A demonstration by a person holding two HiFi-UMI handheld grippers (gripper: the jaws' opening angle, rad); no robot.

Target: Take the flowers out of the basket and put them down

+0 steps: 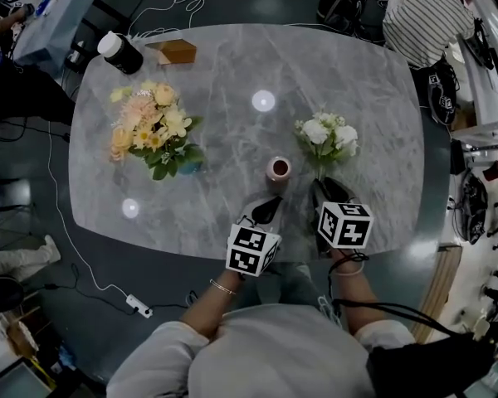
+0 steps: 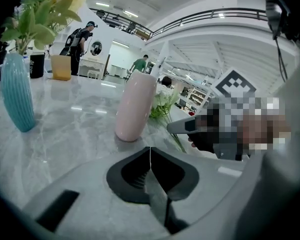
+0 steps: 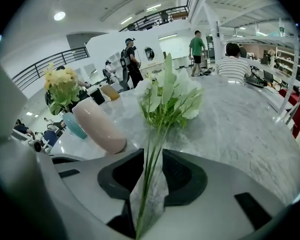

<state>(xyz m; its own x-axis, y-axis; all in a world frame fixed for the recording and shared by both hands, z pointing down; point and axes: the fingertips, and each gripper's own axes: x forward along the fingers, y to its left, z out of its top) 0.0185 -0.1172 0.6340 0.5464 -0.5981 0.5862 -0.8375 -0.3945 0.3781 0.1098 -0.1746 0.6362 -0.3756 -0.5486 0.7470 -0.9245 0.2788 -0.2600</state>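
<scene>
Right gripper, head view: at stems of white flowers lying on worktop beside pink vase. Left gripper view: left gripper closed, empty, parked aside. Right gripper view: my jaws parted, stems loose between, so I'm likely letting go.

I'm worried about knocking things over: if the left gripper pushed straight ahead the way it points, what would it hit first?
Most likely the pink vase, upright just ahead of the left gripper; exact depth is unclear.
</scene>
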